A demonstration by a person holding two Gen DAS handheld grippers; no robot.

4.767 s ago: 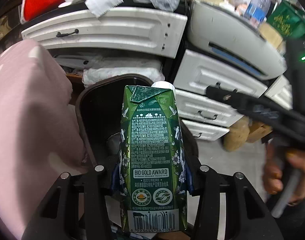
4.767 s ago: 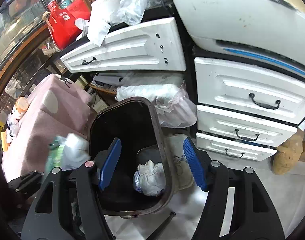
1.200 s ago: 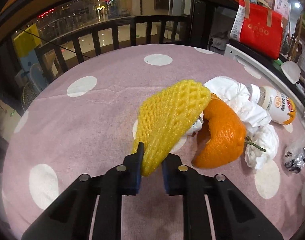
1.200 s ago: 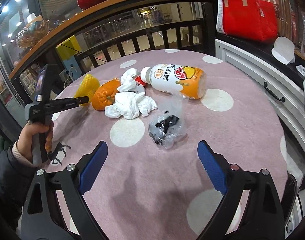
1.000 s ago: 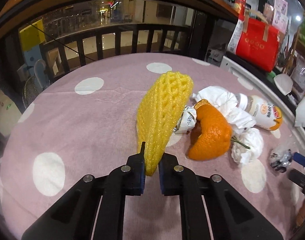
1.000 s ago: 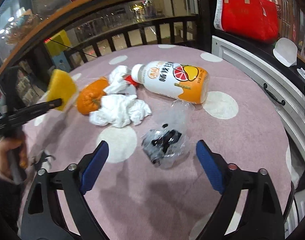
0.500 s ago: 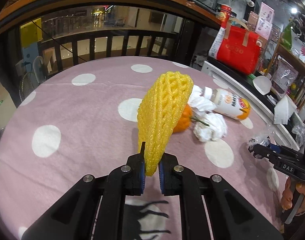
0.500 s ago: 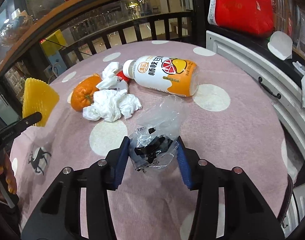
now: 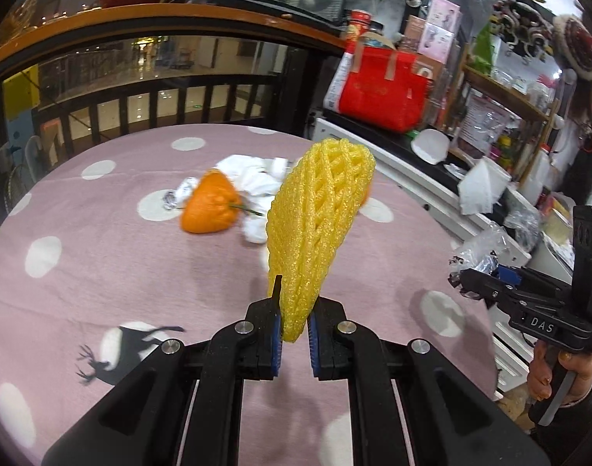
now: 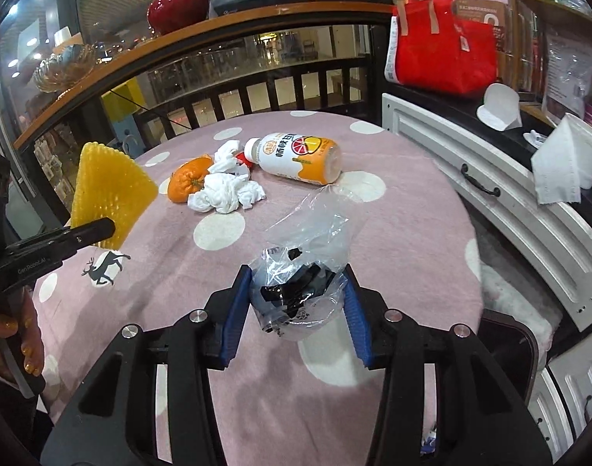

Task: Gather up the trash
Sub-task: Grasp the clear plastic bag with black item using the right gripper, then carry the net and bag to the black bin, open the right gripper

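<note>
My left gripper (image 9: 294,310) is shut on a yellow foam fruit net (image 9: 319,229) and holds it upright above the pink dotted tablecloth (image 9: 101,272); the net also shows in the right wrist view (image 10: 109,190). My right gripper (image 10: 296,295) is shut on a crumpled clear plastic bag (image 10: 303,268) with black bits inside, lifted off the table. An orange (image 10: 187,182), white crumpled tissues (image 10: 228,190) and a lying juice bottle (image 10: 296,159) remain on the table.
A black bin (image 10: 509,353) stands beside the table at the lower right. White drawers (image 10: 490,190) run along the right, with a red bag (image 10: 443,58) and napkins (image 10: 564,167) on top. A dark railing (image 10: 257,93) lies behind the table.
Both grippers have risen and pulled back from the table with their loads. The right gripper closed on the plastic bag and lifted it; the left one carries the foam net toward the right.
</note>
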